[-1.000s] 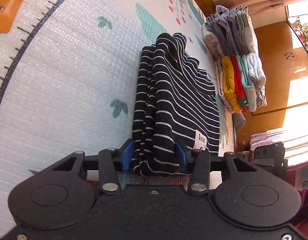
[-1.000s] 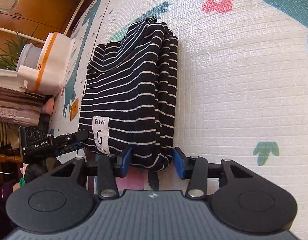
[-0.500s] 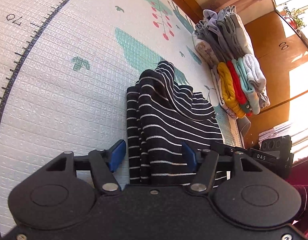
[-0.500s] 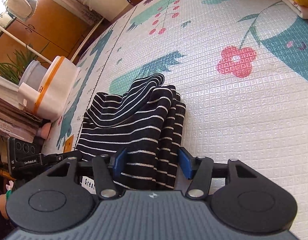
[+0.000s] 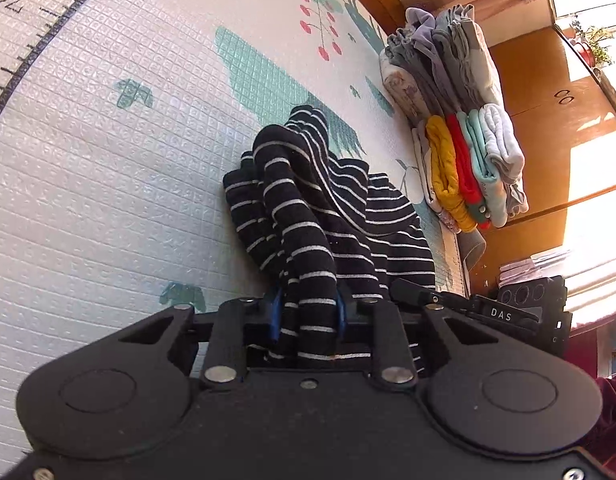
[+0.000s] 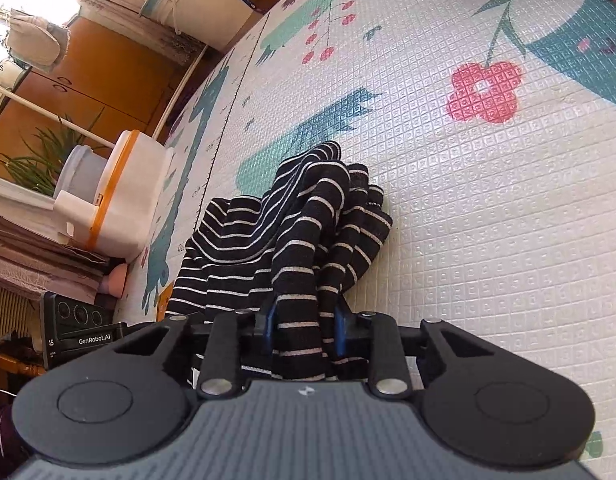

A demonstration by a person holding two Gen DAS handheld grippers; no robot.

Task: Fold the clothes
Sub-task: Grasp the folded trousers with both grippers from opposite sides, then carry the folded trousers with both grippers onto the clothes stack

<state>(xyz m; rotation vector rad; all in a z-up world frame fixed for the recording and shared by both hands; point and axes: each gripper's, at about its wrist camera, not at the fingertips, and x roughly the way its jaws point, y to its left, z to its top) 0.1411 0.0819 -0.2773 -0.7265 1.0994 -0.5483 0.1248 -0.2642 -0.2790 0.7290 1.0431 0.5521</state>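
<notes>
A black garment with thin white stripes [image 5: 328, 208] lies bunched on the patterned play mat [image 5: 107, 160]. My left gripper [image 5: 308, 314] is shut on its near left edge, blue pads pinching a thick fold. In the right wrist view the same striped garment [image 6: 291, 232] rises from the mat, and my right gripper [image 6: 301, 322] is shut on its near right edge. The near end is lifted and the far end rests crumpled on the mat. Each gripper shows at the edge of the other's view.
A stack of folded clothes [image 5: 460, 136] in grey, yellow, red and mint stands at the mat's far right edge. A white and orange container [image 6: 119, 196] and a plant [image 6: 39, 160] sit on the left, beside wooden cabinets [image 6: 67, 96]. Open mat [image 6: 488, 200] stretches to the right.
Both grippers went from open around the garment's near edge to shut on it. The near end has been lifted and the flat garment has bunched up.
</notes>
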